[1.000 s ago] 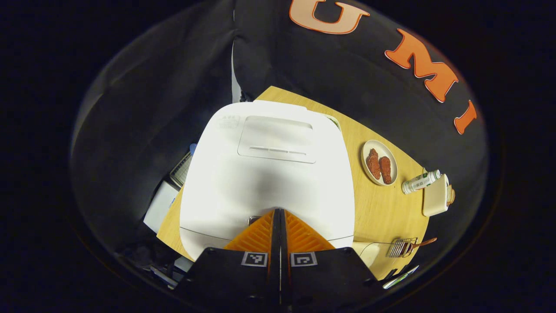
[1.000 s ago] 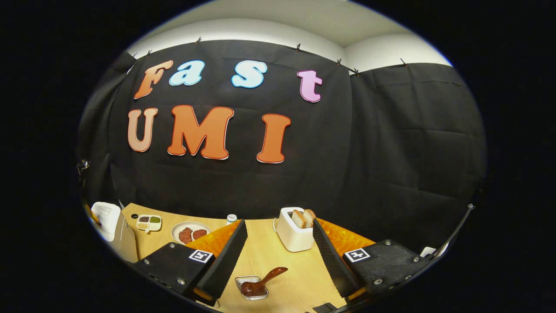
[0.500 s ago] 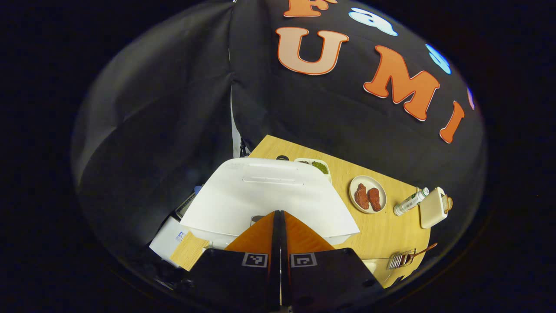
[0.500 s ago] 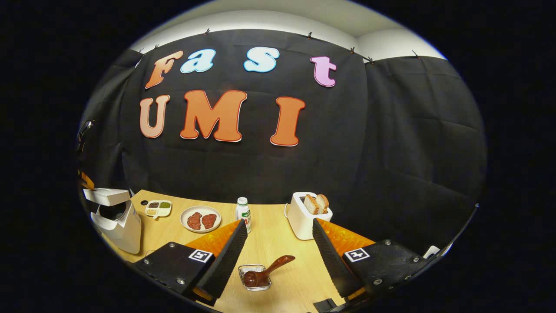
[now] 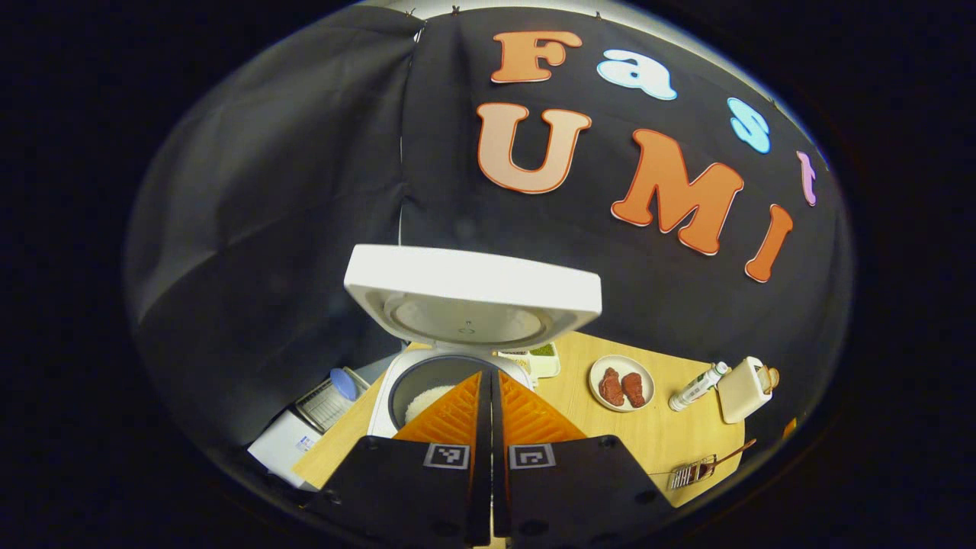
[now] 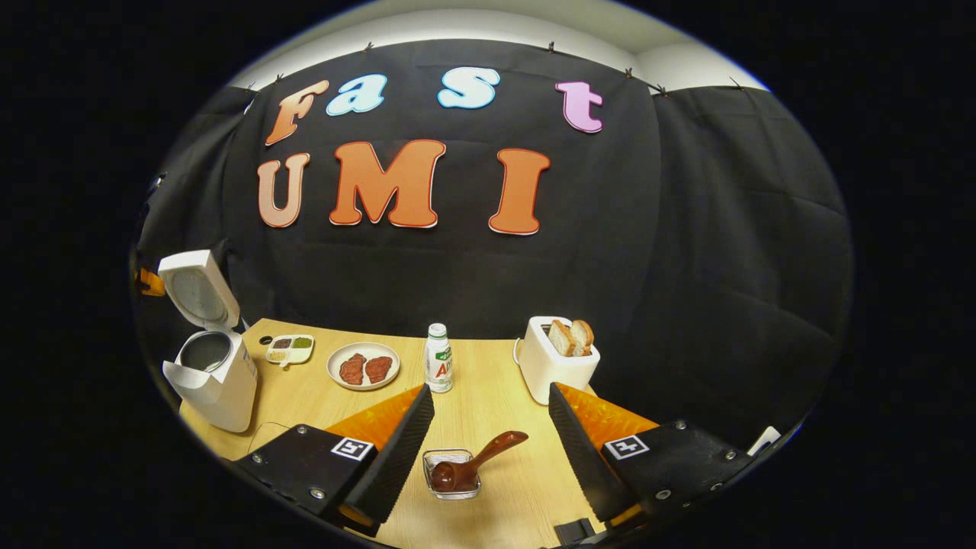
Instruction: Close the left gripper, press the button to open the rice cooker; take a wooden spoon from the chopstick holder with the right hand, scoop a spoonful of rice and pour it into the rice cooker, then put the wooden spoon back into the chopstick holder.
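The light wooden table carries the white rice cooker at nine o'clock in the right gripper view; its lid, flat a second ago, now stands raised over the grey pot, so the opening step looks done. The left tool is pressed together, holding nothing; the right tool gapes wide and empty, the dark-brown wooden spoon leaning in the small wire chopstick holder between its fingers at six o'clock, untouched.
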Available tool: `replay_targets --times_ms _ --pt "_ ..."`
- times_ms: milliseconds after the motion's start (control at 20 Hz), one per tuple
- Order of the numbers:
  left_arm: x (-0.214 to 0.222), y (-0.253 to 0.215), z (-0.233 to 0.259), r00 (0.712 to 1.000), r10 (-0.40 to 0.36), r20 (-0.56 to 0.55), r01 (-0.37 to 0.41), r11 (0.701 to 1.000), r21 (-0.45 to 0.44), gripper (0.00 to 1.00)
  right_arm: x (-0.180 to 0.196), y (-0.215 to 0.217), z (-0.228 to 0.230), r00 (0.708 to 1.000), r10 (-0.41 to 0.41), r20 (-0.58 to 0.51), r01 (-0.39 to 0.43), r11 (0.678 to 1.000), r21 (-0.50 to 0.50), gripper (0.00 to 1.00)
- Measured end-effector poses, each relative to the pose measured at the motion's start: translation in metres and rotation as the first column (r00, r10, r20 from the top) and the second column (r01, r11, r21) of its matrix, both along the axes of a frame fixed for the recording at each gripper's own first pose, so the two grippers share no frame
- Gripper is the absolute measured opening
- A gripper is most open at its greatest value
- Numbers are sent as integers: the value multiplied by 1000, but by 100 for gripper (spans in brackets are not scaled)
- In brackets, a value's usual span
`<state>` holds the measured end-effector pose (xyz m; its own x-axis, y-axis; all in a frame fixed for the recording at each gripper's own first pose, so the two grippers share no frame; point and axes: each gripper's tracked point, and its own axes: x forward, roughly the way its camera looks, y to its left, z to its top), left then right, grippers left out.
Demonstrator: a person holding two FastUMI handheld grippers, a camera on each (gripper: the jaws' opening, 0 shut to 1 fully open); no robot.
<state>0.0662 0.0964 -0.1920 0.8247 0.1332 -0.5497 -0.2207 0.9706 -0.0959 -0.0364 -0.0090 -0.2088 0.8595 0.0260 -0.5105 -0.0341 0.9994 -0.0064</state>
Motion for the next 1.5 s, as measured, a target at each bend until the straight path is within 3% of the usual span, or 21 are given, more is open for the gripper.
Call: replay_targets --times_ms 250,450,550,650,750,900,1050,1250,1350,1450,1500 --pt "-10 -9 39 989 -22 149 1 990 139 5 0 3 -37 997 22 -72 -18 999 47 95" --pt "-25 -30 62 970 -86 226 39 978 204 8 5 -1 -72 991 26 -135 -17 998 67 94" --pt "-31 -36 63 967 -96 238 43 975 219 26 5 -4 -90 986 26 -165 -14 997 77 95" --pt "-38 -39 65 964 -85 252 26 973 230 55 5 -8 -109 979 27 -203 -5 994 106 95" --pt "-48 -41 68 961 -73 267 0 964 265 71 3 -7 -126 971 23 -238 9 991 132 95" --pt "-59 -45 74 957 -54 284 -41 947 317 73 4 -9 -149 960 33 -279 18 984 178 95" --pt "-71 -53 75 956 -2 293 -90 950 300 73 9 -7 -167 951 46 -306 24 975 221 94" --pt "-86 -73 70 960 15 280 -108 941 320 73 22 4 -182 946 73 -315 42 939 342 88" --pt "-91 -82 72 959 26 283 -125 933 337 73 23 13 -176 962 84 -260 39 900 433 82" --pt "-95 -99 71 960 17 278 -114 935 336 73 26 19 -182 966 84 -244 42 882 469 72" --pt "-97 -103 69 962 13 274 -110 933 343 73 25 19 -191 965 81 -250 49 879 474 60"
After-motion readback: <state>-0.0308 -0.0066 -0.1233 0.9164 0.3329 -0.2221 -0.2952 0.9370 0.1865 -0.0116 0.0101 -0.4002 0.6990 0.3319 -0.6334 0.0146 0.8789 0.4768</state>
